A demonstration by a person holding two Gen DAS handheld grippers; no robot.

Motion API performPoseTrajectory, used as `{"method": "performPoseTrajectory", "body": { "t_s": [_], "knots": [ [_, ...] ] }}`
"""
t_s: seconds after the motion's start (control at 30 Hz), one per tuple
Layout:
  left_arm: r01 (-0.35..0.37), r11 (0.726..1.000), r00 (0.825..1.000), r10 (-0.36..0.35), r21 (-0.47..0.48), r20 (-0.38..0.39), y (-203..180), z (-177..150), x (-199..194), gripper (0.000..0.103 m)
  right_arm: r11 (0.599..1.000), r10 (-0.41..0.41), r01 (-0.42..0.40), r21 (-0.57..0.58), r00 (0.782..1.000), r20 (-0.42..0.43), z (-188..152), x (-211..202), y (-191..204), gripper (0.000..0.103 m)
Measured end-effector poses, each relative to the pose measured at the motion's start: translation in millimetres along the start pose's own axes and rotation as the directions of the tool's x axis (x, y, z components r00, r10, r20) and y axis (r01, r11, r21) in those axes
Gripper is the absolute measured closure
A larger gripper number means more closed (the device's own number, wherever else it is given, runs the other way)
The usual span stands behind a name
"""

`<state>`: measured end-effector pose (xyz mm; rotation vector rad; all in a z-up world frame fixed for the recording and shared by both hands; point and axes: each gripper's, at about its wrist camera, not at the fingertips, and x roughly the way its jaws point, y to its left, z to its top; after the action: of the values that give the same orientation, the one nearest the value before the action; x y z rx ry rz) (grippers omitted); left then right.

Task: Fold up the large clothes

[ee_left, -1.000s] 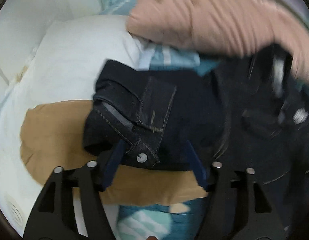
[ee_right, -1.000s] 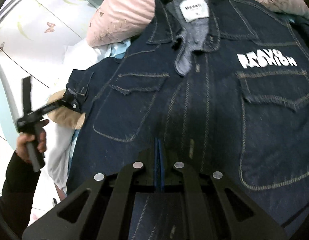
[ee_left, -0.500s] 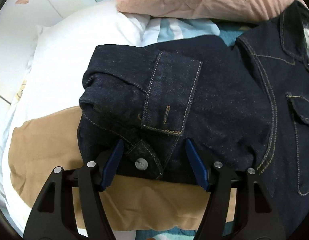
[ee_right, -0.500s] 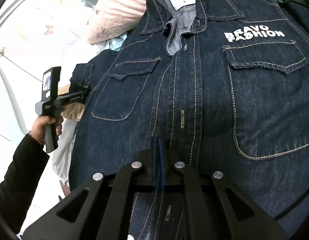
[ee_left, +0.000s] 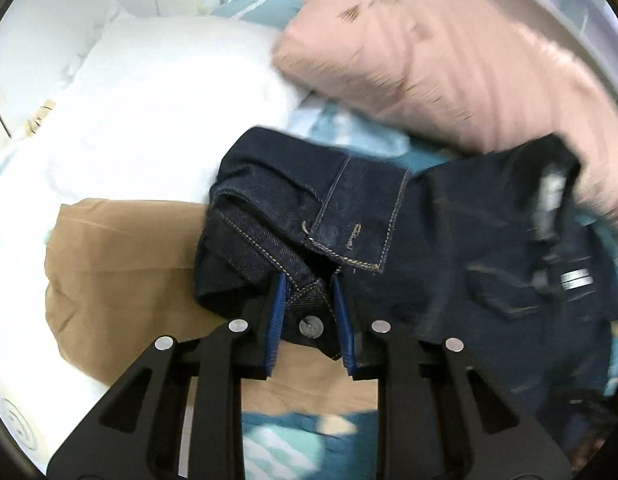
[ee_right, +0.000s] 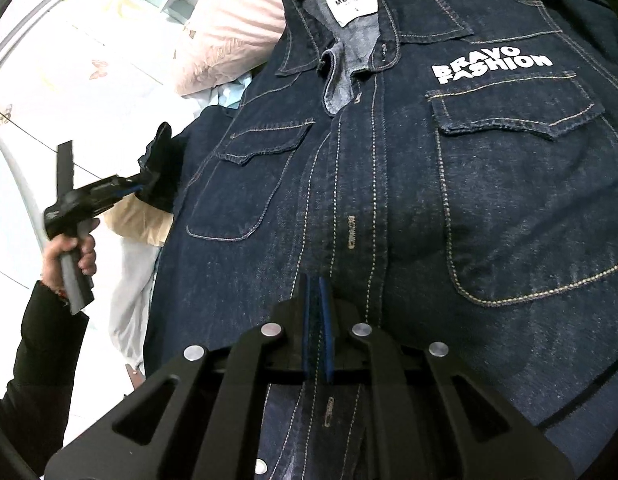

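A dark denim jacket (ee_right: 409,200) lies face up on the bed, collar at the far end, with white "BRAVO FASHION" lettering. My left gripper (ee_left: 309,312) is shut on the jacket's sleeve cuff (ee_left: 309,304), by its metal button, and holds the bunched sleeve (ee_left: 293,208) at the jacket's left side. It also shows in the right wrist view (ee_right: 139,188), lifting the cuff. My right gripper (ee_right: 317,312) is shut with its blue pads together, resting on the jacket's front placket low down; whether it pinches cloth is hidden.
A pink pillow (ee_left: 449,60) lies beyond the collar. A white pillow (ee_left: 149,100) and a tan cloth (ee_left: 121,272) lie at the left under the sleeve. Blue patterned bedding (ee_left: 293,440) shows beneath. A white wall (ee_right: 49,80) borders the bed's left side.
My left gripper has closed from wide open onto the sleeve cuff and begun lifting it; that view is now blurred with motion. The right gripper stays shut on the placket.
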<state>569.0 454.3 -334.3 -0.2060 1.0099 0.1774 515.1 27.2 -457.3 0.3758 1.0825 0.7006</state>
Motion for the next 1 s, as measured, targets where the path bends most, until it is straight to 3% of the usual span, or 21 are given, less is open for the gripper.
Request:
{"method": "performPoseTrajectory", "body": {
  "t_s": [0.17,0.23,0.3,0.47,0.57,0.7,0.73,0.8,0.87,0.93,1.0],
  "knots": [
    [0.183,0.983,0.983,-0.183,-0.003,0.021,-43,4,-31,0.080,1.000,0.000,-0.001,0.012,1.000,0.014,2,-7,-2,0.095],
    [0.216,0.976,0.976,-0.217,0.039,0.024,-69,4,-37,0.080,1.000,0.000,0.000,0.009,1.000,0.017,2,-11,-4,0.095],
    [0.204,0.976,0.978,-0.206,0.081,0.020,-94,2,-37,0.080,1.000,-0.004,0.004,0.014,1.000,0.008,2,-13,-6,0.095],
    [0.301,0.953,0.953,-0.302,0.044,0.004,-125,10,-22,0.080,1.000,0.004,-0.004,0.012,1.000,0.021,2,-21,-8,0.095],
    [0.430,0.903,0.901,-0.429,-0.004,0.063,-143,14,-33,0.080,1.000,0.003,-0.003,0.014,0.999,0.032,3,-28,-12,0.095],
    [0.651,0.746,0.754,-0.612,-0.144,0.236,-144,17,-44,0.080,1.000,-0.010,0.010,0.014,0.999,0.034,0,-36,-19,0.095],
    [0.661,0.732,0.747,-0.624,-0.162,0.230,-151,15,-39,0.080,1.000,-0.017,0.016,0.017,0.999,0.035,-1,-37,-22,0.095],
    [0.651,0.742,0.759,-0.629,-0.159,0.168,-179,4,-19,0.080,0.999,-0.028,0.027,0.021,0.999,0.037,-3,-42,-29,0.095],
    [0.673,0.717,0.739,-0.661,-0.180,0.129,-202,-8,0,0.080,0.998,-0.055,0.055,0.020,0.997,0.049,-4,-49,-36,0.095],
    [0.675,0.714,0.735,-0.673,-0.186,0.083,-230,-23,24,0.080,0.997,-0.067,0.065,0.028,0.996,0.057,-5,-56,-43,0.095],
    [0.681,0.685,0.713,-0.700,-0.259,0.025,-248,-40,58,0.080,0.996,-0.088,0.086,0.033,0.994,0.065,-6,-66,-53,0.095]
  ]
}}
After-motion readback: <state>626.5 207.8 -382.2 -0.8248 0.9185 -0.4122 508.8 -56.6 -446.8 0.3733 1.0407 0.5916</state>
